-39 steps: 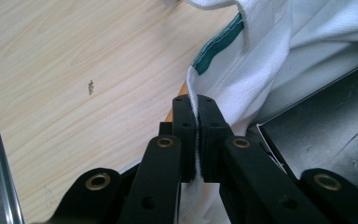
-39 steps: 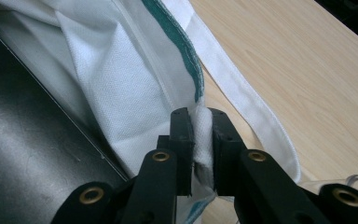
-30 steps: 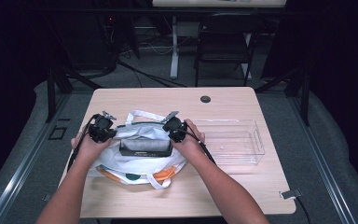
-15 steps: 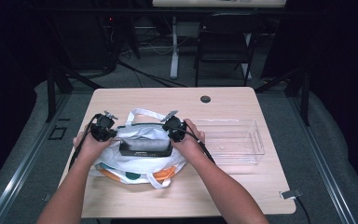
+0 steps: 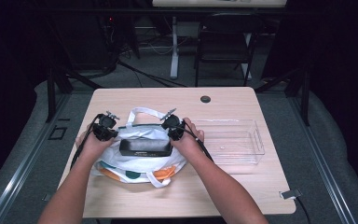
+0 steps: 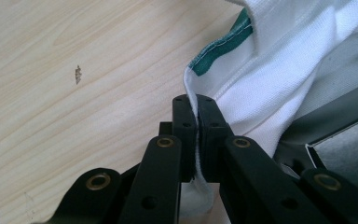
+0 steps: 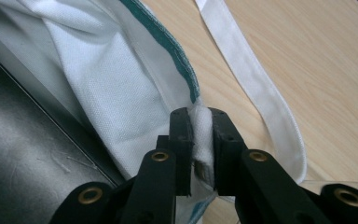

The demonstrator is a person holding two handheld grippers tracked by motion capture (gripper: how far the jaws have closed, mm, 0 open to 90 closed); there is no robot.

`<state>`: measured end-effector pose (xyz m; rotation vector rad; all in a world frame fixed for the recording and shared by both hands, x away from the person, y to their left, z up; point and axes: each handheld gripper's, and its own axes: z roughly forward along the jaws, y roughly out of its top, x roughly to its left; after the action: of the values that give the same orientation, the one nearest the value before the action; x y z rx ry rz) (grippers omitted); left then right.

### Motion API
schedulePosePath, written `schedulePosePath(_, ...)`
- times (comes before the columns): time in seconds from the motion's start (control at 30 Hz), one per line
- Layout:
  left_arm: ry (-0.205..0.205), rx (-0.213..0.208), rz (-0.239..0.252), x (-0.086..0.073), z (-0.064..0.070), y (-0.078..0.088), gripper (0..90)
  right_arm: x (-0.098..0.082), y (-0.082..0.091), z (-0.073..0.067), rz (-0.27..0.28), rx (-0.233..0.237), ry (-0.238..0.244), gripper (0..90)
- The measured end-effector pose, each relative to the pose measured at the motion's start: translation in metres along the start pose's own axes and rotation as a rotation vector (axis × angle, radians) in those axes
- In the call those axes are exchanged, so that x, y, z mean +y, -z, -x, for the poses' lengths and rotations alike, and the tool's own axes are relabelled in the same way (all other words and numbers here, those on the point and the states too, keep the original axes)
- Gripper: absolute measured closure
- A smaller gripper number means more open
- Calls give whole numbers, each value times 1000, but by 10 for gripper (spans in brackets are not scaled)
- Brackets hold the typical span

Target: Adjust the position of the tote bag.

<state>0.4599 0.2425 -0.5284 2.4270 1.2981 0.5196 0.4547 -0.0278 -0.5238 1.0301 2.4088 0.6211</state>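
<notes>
Bright tabletop in a dark room; soft overhead light, sharp close-ups.

In the high view the table (image 5: 223, 186) is evenly lit from above, while everything beyond the table sinks into near-black; that view is coarse and slightly soft. The white bag (image 5: 140, 161) on the table throws only a faint shadow. In both gripper views the wood grain and cloth weave are crisp, the black jaws nearest the lens blur a little, and the dark case (image 7: 23, 154) carries a dull sheen.
</notes>
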Motion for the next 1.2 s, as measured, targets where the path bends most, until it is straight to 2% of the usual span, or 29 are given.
schedulePosePath(0.07, 1, -3, -3, 0, 0, -1, 879, 0, -2, -1, 5, -3, -14, 808)
schedulePosePath(0.3, -1, -10, -13, 1, -1, -5, 879, 5, -6, -1, -27, -17, 3, 803)
schedulePosePath(0.33, -2, -11, -16, 1, -2, -5, 879, 6, -6, 0, -46, -16, 13, 803)
schedulePosePath(0.37, -1, -13, -18, 1, -2, -5, 879, 6, -8, -2, -34, -19, 1, 802)
schedulePosePath(0.57, -3, -15, -40, 2, -2, -8, 879, 9, -9, -3, -91, -39, 40, 802)
schedulePosePath(0.67, -4, -11, -42, 3, -1, -8, 878, 10, -11, -5, -94, -48, 49, 802)
schedulePosePath(0.7, -3, -10, -43, 4, -1, -8, 879, 9, -12, -7, -77, -52, 36, 802)
schedulePosePath(0.8, -4, -6, -44, 4, 0, -8, 878, 10, -11, -6, -78, -54, 39, 788)
schedulePosePath(0.83, -4, -6, -44, 4, 0, -8, 879, 10, -10, -6, -88, -53, 46, 773)
schedulePosePath(0.9, -5, -6, -43, 3, 0, -7, 878, 10, -8, -4, -70, -45, 42, 730)
schedulePosePath(0.97, -4, -6, -43, 3, 0, -8, 878, 8, -5, -1, -24, -26, 5, 703)
schedulePosePath(1.0, -2, -5, -45, 3, 0, -8, 878, 8, -2, 2, -33, -16, 7, 696)
schedulePosePath(1.07, -8, -3, -47, 4, 0, -8, 878, 6, 2, 5, 4, 4, -34, 668)
schedulePosePath(1.2, -2, -3, -45, 3, 1, -8, 878, 3, 14, 12, 28, 19, -43, 592)
